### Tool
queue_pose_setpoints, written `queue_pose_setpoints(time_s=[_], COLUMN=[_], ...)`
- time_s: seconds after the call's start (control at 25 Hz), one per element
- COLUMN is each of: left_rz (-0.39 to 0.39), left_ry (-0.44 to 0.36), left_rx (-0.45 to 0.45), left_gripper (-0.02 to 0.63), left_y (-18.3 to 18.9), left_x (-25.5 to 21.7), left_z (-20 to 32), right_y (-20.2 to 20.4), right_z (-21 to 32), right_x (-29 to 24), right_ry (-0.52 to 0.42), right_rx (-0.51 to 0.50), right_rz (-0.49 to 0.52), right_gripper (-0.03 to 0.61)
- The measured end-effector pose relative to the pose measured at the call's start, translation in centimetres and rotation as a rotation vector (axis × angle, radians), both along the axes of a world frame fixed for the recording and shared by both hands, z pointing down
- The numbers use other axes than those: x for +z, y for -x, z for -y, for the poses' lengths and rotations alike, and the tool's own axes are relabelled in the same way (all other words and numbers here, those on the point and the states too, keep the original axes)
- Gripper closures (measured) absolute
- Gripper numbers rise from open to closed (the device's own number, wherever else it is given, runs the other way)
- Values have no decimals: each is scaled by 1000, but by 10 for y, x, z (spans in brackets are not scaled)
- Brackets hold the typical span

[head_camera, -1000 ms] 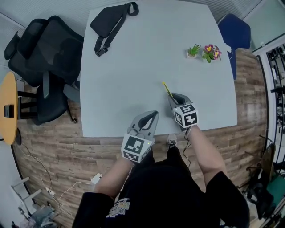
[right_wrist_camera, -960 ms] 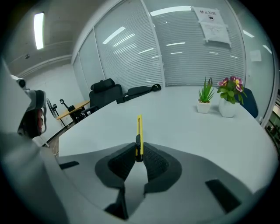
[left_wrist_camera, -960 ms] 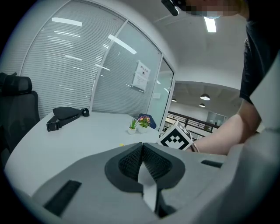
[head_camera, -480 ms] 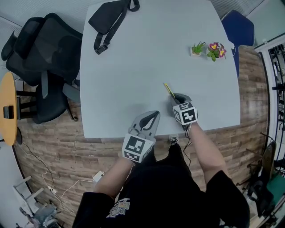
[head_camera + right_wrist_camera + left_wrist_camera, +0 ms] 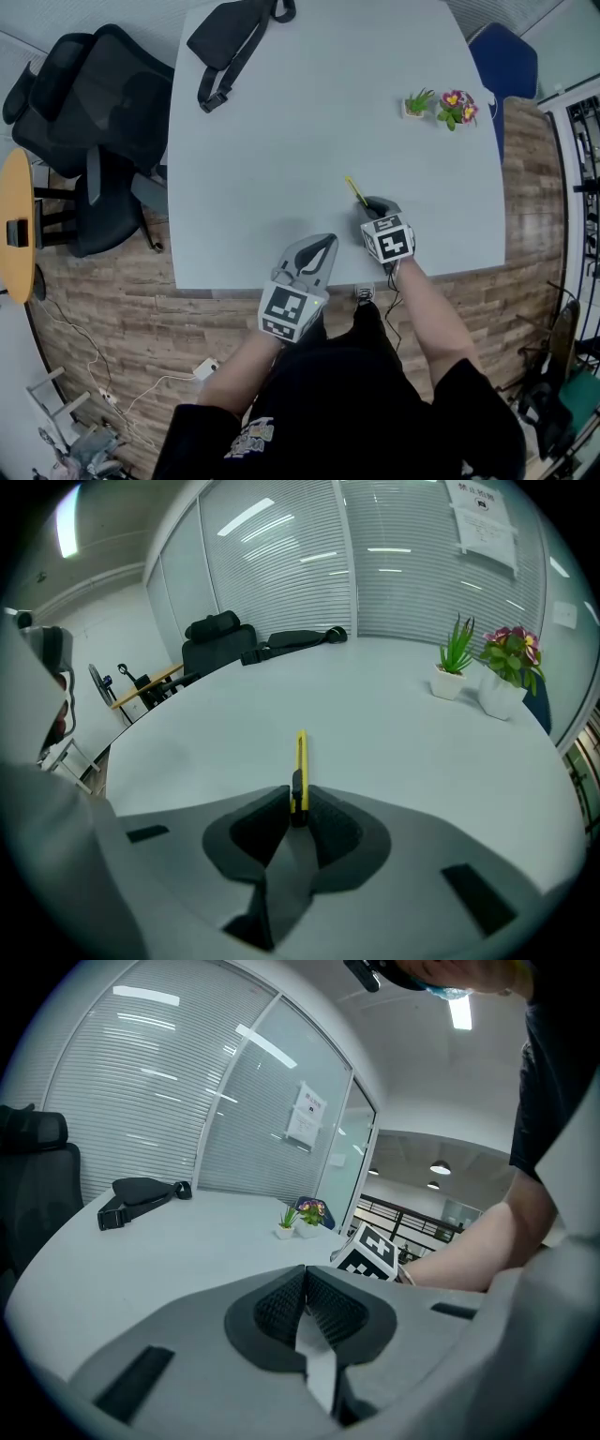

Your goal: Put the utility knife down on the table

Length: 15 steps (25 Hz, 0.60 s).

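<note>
A thin yellow utility knife [image 5: 355, 189] [image 5: 301, 766] sticks out forward from my right gripper [image 5: 372, 206] [image 5: 300, 815], whose jaws are shut on its rear end with the black slider. The knife is held low over the grey table [image 5: 281, 131], near the front right part; whether it touches the top I cannot tell. My left gripper [image 5: 316, 251] [image 5: 305, 1299] is shut with nothing in it, hovering at the table's front edge to the left of the right one.
A black waist bag [image 5: 230, 42] [image 5: 141, 1194] lies at the table's far left. Two small potted plants [image 5: 437, 103] [image 5: 486, 672] stand at the far right. A black office chair [image 5: 89, 131] is left of the table, a blue chair [image 5: 504, 61] behind it.
The right gripper with the knife has barely shifted. The left gripper stays in place.
</note>
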<state>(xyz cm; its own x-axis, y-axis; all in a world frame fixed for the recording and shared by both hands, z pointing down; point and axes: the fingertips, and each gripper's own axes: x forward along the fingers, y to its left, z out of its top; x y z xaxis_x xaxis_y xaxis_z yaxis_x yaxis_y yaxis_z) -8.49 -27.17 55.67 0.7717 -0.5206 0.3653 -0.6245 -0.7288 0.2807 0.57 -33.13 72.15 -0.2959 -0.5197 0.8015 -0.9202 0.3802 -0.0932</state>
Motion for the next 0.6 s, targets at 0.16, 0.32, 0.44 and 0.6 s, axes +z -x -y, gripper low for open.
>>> queue_pose_setpoints(time_s=[0.16,0.32,0.44,0.6], left_rz=[6,10,13,10], left_ry=[-8,-19,-32,-61], left_rx=[-9,-24,-33,-46], left_gripper=[607,607,607,608], left_y=[-2,-5,-11,-22], left_x=[-3,-8,-14,-28], left_z=[-2,-3,-6,-8], right_y=[0,-5,-10,-15], right_z=[-1,-1,-2,-4], right_x=[-4,-14,-30,-63], right_ry=[-10,-36,-67,-142], right_rx=[-7,-13,-23,-48], right_rz=[34,57,75,116], right_gripper=[492,491,492,507])
